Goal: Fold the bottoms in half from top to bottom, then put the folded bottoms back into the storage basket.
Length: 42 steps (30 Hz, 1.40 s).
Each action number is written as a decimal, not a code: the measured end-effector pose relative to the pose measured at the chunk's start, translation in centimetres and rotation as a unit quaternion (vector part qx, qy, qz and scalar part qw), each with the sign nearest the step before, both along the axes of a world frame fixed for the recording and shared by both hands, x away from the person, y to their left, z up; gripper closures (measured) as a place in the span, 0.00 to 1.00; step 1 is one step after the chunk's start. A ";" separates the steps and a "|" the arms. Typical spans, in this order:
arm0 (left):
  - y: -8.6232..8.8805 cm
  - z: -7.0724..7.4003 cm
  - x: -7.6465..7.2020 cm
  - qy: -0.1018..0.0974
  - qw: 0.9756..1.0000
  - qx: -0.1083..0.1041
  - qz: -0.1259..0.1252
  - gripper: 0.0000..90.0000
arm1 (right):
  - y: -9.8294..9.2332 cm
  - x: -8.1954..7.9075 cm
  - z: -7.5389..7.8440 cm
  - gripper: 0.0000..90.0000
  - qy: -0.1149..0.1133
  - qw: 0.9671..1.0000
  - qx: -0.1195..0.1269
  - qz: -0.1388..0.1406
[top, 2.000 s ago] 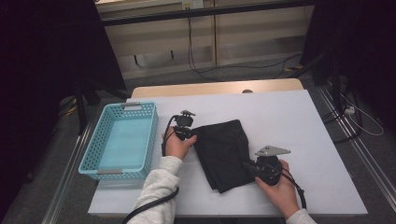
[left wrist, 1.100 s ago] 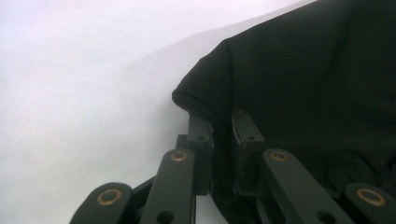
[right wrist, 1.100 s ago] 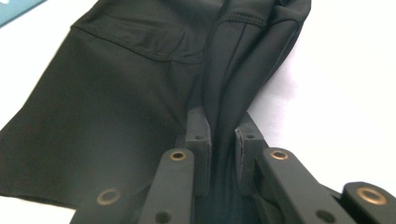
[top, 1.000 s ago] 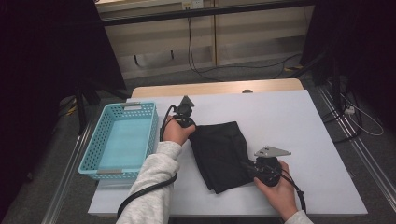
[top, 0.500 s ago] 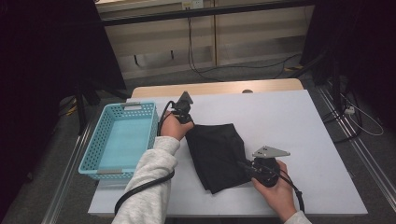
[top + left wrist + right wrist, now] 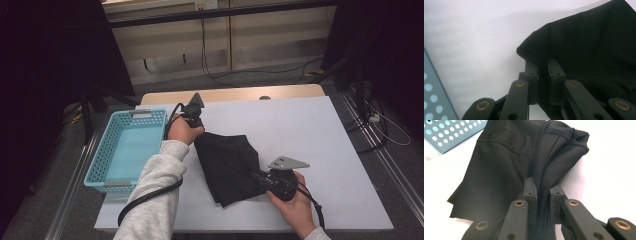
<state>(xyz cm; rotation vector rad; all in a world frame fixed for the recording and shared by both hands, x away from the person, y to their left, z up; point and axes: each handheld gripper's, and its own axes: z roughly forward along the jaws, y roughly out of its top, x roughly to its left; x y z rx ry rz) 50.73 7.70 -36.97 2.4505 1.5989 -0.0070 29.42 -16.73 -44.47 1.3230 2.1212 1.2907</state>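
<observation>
Here, both tools clamp cloth [image 6: 227, 165] edges.

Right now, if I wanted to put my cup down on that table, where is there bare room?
The widest bare patch is the table to the right of the black cloth, up to the far and right edges. Crowded: the near middle, where the left gripper and right gripper pinch the cloth, and the left edge, taken by the blue basket.

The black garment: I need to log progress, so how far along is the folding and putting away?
Done: the black garment lies partly folded on the table. In hand: the left hand-held gripper and right hand-held gripper each pinch an edge of it. Left: probably finishing the fold and placing it in the empty blue basket.
</observation>
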 end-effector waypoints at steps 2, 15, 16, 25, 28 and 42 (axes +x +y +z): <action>0.0 0.1 0.1 0.004 1.000 0.000 0.002 0.90 | 0.0 0.0 0.1 0.88 0.000 1.000 0.002 0.000; 0.6 2.0 0.1 0.004 1.000 0.024 0.007 0.90 | 0.9 -0.1 0.9 0.88 -0.014 1.000 0.013 0.010; 0.6 2.1 0.1 0.004 1.000 0.027 0.008 0.90 | 1.0 -0.1 1.0 0.88 -0.015 1.000 0.014 0.011; 1.3 3.2 0.2 0.010 0.999 0.040 0.012 0.90 | 2.0 -0.2 1.6 0.88 -0.034 0.999 0.019 0.016; 1.5 3.3 0.2 0.015 0.999 0.036 0.016 0.90 | 2.2 -0.4 1.8 0.88 -0.042 0.999 0.016 0.017; 2.0 5.3 0.4 0.018 0.999 0.048 0.016 0.90 | 2.8 -0.4 2.9 0.88 -0.058 0.998 0.033 0.020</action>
